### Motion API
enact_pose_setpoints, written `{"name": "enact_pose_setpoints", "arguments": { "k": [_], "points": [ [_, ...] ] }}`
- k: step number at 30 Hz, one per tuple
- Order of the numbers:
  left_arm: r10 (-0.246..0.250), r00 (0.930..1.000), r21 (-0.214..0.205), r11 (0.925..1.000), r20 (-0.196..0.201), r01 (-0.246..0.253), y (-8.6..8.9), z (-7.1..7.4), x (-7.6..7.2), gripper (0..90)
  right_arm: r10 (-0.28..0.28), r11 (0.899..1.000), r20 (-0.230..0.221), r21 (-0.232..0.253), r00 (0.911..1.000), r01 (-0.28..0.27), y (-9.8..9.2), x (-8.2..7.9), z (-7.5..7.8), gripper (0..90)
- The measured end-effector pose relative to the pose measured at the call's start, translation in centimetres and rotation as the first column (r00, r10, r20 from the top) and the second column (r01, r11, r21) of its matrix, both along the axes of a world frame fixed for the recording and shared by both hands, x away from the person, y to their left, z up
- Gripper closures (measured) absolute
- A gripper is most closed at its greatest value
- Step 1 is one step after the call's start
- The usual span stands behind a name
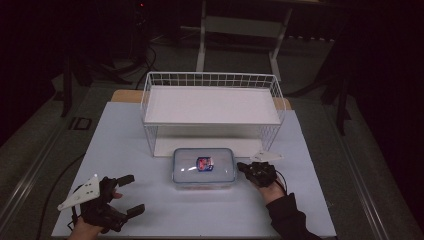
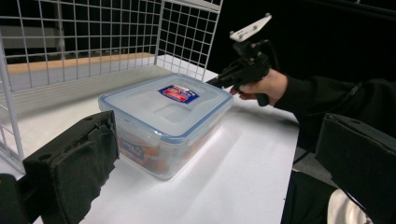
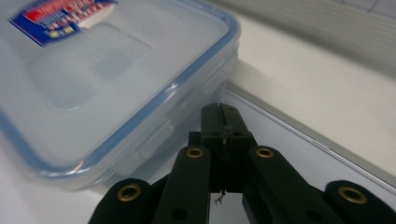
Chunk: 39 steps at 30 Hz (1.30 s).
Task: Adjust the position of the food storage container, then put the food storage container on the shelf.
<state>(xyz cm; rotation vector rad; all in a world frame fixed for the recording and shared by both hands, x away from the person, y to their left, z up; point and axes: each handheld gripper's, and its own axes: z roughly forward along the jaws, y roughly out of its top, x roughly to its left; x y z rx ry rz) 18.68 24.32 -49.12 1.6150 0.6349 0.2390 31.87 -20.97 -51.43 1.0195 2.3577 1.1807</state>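
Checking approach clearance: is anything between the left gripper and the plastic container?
Nothing visible: bare white table lies between the open left gripper and the container. The shut right gripper sits at its far side.

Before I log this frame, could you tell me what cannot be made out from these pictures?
- Label on the container's lid: print too small in the high view, blurred in the right gripper view.
- Contents of the container: blurred behind its wall in the left gripper view.
- Right gripper, jaws shut: whether its tips touch the container's latch, which lies blurred.
- Left gripper, jaws open: cut off by the left gripper view's bottom edge.
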Motion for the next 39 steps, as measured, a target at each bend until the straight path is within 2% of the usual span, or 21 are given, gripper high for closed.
{"name": "enact_pose_setpoints", "arguments": {
  "k": [7,9,11,13,14,16,19,21,24,26,28,30,32,35,38,39],
  "points": [
    [0.034,0.9994,0.032,0.9989,0.003,-0.034,-0.6,0.2,0.1,0.0,0.012,0.999,0.040,0.037,0.9991,-0.014,-1.4,-2.1,1.7,79.9],
    [0.040,0.9992,0.036,0.9986,-0.002,-0.040,-0.7,0.3,0.1,0.0,0.013,0.997,0.040,0.071,0.9991,-0.016,-1.9,-2.6,2.2,73.4],
    [0.054,0.9976,0.034,0.9980,-0.043,-0.053,-1.1,0.6,0.5,0.0,0.009,0.996,0.058,0.085,0.9982,-0.014,-2.2,-3.1,2.7,60.5],
    [0.061,0.9967,0.023,0.9979,-0.054,-0.060,-1.4,0.9,0.8,0.0,0.004,0.995,0.074,0.098,0.9972,-0.012,-2.4,-3.7,3.3,51.3],
    [0.071,0.9952,0.037,0.9970,-0.067,-0.068,-1.6,1.2,1.0,0.0,0.006,0.993,0.085,0.116,0.9964,-0.016,-2.5,-3.9,3.5,44.7],
    [0.066,0.9953,0.043,0.9971,-0.071,-0.063,-1.9,1.8,1.4,0.0,0.020,0.988,0.092,0.150,0.9955,-0.034,-2.7,-4.3,4.0,30.6],
    [0.054,0.9964,0.070,0.9963,-0.065,-0.050,-2.6,2.9,2.0,0.0,0.051,0.985,0.108,0.159,0.9929,-0.068,-2.6,-4.5,4.7,14.6],
    [0.045,0.9970,0.085,0.9956,-0.063,-0.039,-3.0,3.7,2.4,0.0,0.062,0.980,0.108,0.180,0.9921,-0.081,-2.5,-4.5,5.1,13.1],
    [0.035,0.9972,0.100,0.9946,-0.066,-0.028,-3.7,4.6,3.1,0.0,0.055,0.985,0.141,0.156,0.9885,-0.077,-2.1,-4.7,5.7,10.9],
    [0.039,0.9968,0.101,0.9944,-0.070,-0.031,-4.1,5.1,3.5,0.0,0.033,0.989,0.171,0.138,0.9847,-0.057,-1.8,-4.9,6.0,13.7],
    [0.033,0.9961,0.100,0.9946,-0.082,-0.024,-4.5,5.5,4.0,0.0,0.033,0.987,0.189,0.150,0.9814,-0.062,-1.6,-5.0,6.4,15.7],
    [0.034,0.9956,0.101,0.9945,-0.087,-0.025,-4.9,5.8,4.5,0.0,0.062,0.982,0.184,0.167,0.9809,-0.093,-1.5,-4.7,6.6,16.1],
    [0.034,0.9952,0.104,0.9943,-0.092,-0.024,-5.2,6.1,5.1,0.0,0.073,0.978,0.206,0.178,0.9759,-0.110,-1.4,-4.6,6.8,18.2],
    [0.042,0.9927,0.102,0.9943,-0.113,-0.031,-5.6,6.2,6.0,0.0,0.091,0.980,0.165,0.158,0.9820,-0.118,-1.3,-4.1,7.0,19.5],
    [0.050,0.9889,0.091,0.9952,-0.140,-0.038,-6.0,6.1,7.0,0.0,0.062,0.981,0.168,0.174,0.9838,-0.092,-1.4,-3.8,7.0,19.7],
    [0.056,0.9872,0.088,0.9952,-0.149,-0.043,-6.1,6.1,7.3,0.0,0.060,0.978,0.154,0.187,0.9862,-0.089,-1.5,-3.6,7.1,19.5]
  ]
}}
